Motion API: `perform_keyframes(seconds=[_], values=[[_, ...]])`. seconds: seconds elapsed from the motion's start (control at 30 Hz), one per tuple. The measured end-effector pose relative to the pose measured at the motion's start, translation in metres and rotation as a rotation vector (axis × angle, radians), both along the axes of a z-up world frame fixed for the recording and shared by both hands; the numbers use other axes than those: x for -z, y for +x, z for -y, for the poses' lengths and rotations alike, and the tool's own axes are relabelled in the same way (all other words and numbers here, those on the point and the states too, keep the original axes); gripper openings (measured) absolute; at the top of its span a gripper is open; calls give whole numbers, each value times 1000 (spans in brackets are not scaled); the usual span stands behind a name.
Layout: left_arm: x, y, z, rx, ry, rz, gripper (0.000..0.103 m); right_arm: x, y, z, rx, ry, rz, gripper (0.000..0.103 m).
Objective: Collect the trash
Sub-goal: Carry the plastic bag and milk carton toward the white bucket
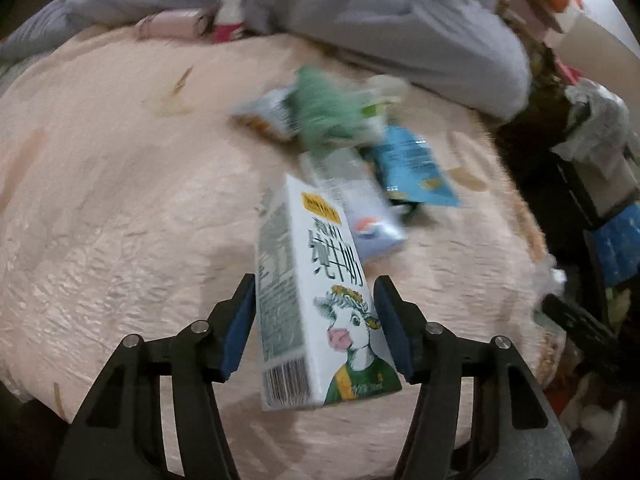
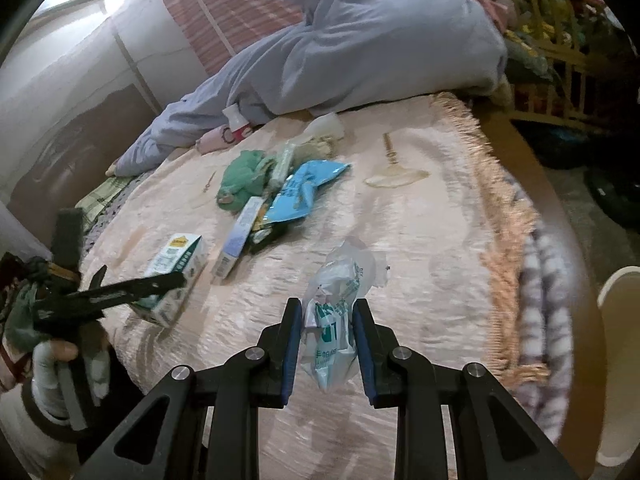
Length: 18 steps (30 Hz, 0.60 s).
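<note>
While a milk carton (image 1: 316, 296) printed with a cartoon cow stands between the blue pads of the left gripper (image 1: 316, 320), that view shows the pink quilted bedspread (image 1: 120, 220) running wide and bare to the left, its edge falling away at the right into dark clutter. Both pads sit against the carton's sides, clamped on it. Beyond it lie a pale blue box (image 1: 360, 212), a blue snack bag (image 1: 416, 168) and a green crumpled item (image 1: 320, 108) (blurred, hard to name), all bunched together near a grey garment (image 1: 400, 20) heaped along the far side.

Seen from the right wrist, the right gripper (image 2: 326, 340) has its fingers pressed on a crumpled clear plastic wrapper (image 2: 336, 320) with green print, low over the bedspread (image 2: 420, 240). To the right the fringed edge (image 2: 504, 248) drops off; a pale bin rim (image 2: 616, 320) is cut off by the frame, its contents unseen. At left, the left gripper (image 2: 160, 284) grips the carton (image 2: 176, 264), held by a gloved hand (image 2: 60, 364). The snack bag (image 2: 304, 188), box (image 2: 240, 236) and green item (image 2: 244, 176) lie mid-bed, open quilt around them.
</note>
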<state>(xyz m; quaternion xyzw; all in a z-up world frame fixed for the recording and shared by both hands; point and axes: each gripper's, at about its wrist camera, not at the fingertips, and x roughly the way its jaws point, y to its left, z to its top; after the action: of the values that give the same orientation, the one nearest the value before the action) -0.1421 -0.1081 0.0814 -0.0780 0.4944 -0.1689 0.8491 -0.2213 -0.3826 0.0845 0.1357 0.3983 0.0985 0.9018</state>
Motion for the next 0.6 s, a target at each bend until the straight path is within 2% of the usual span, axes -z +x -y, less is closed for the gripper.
perform_keyframes(seconds=[0.2, 0.37, 0.6], values=[[-26, -15, 43, 112, -46, 45, 56, -4, -17, 28, 56, -10, 4, 25], [-35, -27, 79, 201, -114, 23, 55, -4, -33, 54, 115, -13, 0, 25], [-40, -44, 156, 353, -150, 14, 55, -6, -56, 97, 194, -75, -21, 25]])
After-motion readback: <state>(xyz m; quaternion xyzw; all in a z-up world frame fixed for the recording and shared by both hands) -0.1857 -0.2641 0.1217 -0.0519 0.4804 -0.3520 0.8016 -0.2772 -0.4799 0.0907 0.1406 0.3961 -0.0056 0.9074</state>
